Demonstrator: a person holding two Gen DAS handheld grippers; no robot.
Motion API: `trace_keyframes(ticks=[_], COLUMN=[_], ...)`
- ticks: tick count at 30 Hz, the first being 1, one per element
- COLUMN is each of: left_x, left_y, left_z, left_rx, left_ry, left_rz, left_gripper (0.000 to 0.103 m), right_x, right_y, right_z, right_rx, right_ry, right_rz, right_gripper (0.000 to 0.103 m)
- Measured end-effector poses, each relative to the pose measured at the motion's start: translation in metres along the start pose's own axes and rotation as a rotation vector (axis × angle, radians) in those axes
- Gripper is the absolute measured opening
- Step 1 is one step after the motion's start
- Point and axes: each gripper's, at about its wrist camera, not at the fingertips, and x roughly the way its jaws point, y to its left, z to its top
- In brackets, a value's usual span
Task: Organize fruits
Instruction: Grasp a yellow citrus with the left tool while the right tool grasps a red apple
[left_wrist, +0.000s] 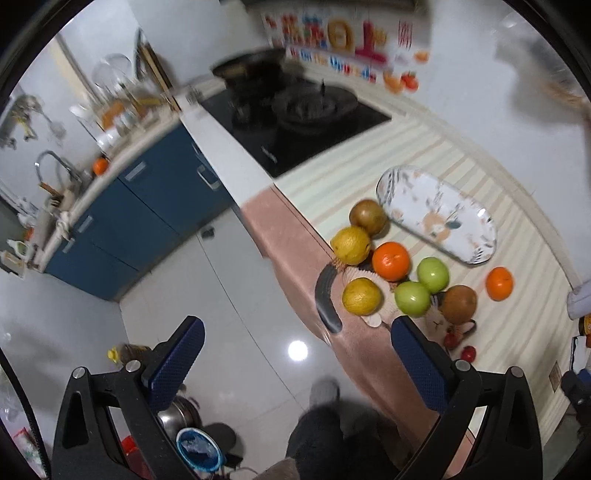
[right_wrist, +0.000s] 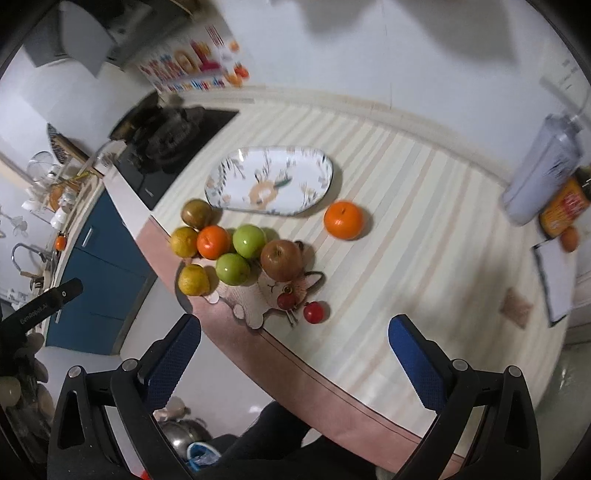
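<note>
Both views were blurred toward the far wall, so the hob and poster stayed hard to read. My left gripper (left_wrist: 297, 347) was spread wide and held nothing, hanging mostly over the floor; the fruit pile (left_wrist: 391, 275) lay ahead to its right, its near edge cut by the right finger (left_wrist: 417, 365). My right gripper (right_wrist: 293, 349) was also wide open and empty, with the pile ahead to its left. Only the right view showed the cat-shaped mat (right_wrist: 275, 295) plainly, plus a jug (right_wrist: 543, 177) far right. The plate (right_wrist: 314, 162) sat bare beyond the pile, and one orange (right_wrist: 343, 219) lay apart, just beside the plate.
</note>
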Motion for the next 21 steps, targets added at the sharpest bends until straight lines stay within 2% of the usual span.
trace_keyframes(ticks=[4,11,17,21], left_x=[0.058,0.151,0.196,0.214], left_y=[-0.009,-0.038,-0.065,-0.080], left_z=[0.029,0.076,0.096,0.096], left_rx=[0.051,0.244,0.424,0.509], left_ry=[0.083,0.187,0.230,0.260], left_rz=[-0.014,-0.100,-0.149,-0.189], left_gripper=[0.103,0.096,0.094,0.094], right_x=[0.065,0.154,0.196,0.212], right_y=[0.005,0.011,0.016,0.021], right_z=[0.021,0.045,0.050,0.054], right_rx=[0.032,0.107,0.171,0.192], right_ry=[0.057,0.185,0.260,0.289], right_rz=[-0.042,-0.092,-0.105,-0.114], right_gripper=[0.102,0.088,0.086,0.086])
